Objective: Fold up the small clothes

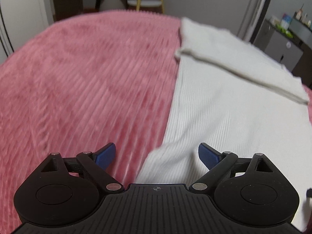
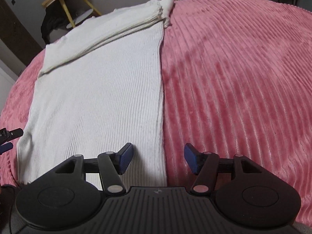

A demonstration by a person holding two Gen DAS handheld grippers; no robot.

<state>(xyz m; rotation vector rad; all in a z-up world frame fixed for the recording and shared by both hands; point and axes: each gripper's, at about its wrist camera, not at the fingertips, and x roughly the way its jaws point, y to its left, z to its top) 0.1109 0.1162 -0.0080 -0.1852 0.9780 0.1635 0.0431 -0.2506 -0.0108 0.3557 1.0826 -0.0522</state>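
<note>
Left gripper (image 1: 157, 157) jaws wide apart, holding nothing; view motion-blurred. Right gripper (image 2: 159, 159) likewise spread, nothing held. White sweater (image 2: 101, 97) on pink blanket (image 2: 234, 78); near hem hidden behind grippers.

Left gripper (image 1: 157, 156) low and level, blue-padded fingers (image 1: 106, 155) spread wide, nothing between them. Right gripper (image 2: 159, 157) matches it, fingers (image 2: 126, 156) parted and empty too.
</note>
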